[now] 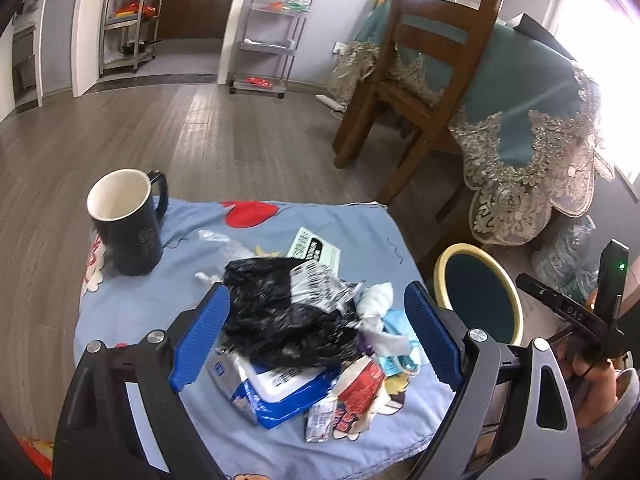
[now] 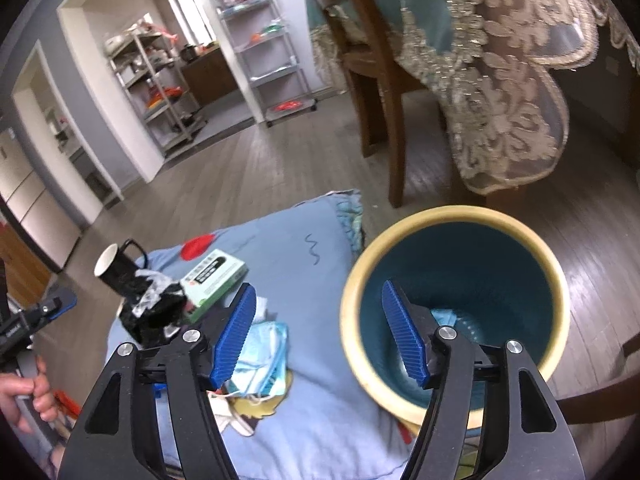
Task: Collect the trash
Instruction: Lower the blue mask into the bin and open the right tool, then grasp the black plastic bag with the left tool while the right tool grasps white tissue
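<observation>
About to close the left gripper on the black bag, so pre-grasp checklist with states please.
1. Left gripper open: ok, blue fingers spread wide.
2. Black bag between the fingers: ok, it sits centred on top of the trash pile.
3. Only the bag in the bite: not ok, white crumpled tissue and wrappers lie inside the span too.
4. Mug away from the closing path: ok, upright off to the left.
5. Bin ready: ok, mouth open, beside the table.
6. Right gripper free: ok, open, holding nothing, one finger over the bin.
</observation>
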A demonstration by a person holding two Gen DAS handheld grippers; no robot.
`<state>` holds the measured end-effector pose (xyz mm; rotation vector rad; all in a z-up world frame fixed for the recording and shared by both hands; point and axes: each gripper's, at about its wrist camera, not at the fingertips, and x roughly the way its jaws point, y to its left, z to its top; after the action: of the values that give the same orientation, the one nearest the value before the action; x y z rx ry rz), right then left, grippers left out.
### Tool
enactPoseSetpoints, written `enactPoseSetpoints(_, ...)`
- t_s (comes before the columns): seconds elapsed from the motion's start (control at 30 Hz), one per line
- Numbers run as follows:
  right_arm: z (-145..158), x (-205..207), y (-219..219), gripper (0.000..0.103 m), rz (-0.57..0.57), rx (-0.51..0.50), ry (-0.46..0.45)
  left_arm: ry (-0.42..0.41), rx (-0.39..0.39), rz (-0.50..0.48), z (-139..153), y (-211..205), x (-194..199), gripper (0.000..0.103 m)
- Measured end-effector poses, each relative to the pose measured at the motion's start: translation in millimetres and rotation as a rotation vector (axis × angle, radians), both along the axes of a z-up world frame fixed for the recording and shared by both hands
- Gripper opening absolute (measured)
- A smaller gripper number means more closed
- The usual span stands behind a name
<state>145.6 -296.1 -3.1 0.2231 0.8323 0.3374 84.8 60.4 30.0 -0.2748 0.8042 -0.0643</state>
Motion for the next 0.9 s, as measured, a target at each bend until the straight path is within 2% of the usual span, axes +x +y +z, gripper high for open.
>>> enactPoseSetpoints(0.27,-6,-4,35,0.067,0.108,-0.014,0.017,0.063,0.069,0.007,-21,5,4,0.086)
enactPoseSetpoints(0.4,-14,-5,51,0.067,0.153,-0.02,0.037,0.086,0.075,-0.015,-31,1,10,0.084)
enactPoseSetpoints(0.67,-24,-11,85,0.067,0.25,-0.045,0.06,0.1,0.113,-0.06,-39,-16,17,0.076)
enactPoseSetpoints(0.9,-42,17,107,0.067,0.266,-0.039,0.13,0.116,0.121,-0.066,-45,-20,22,0.073)
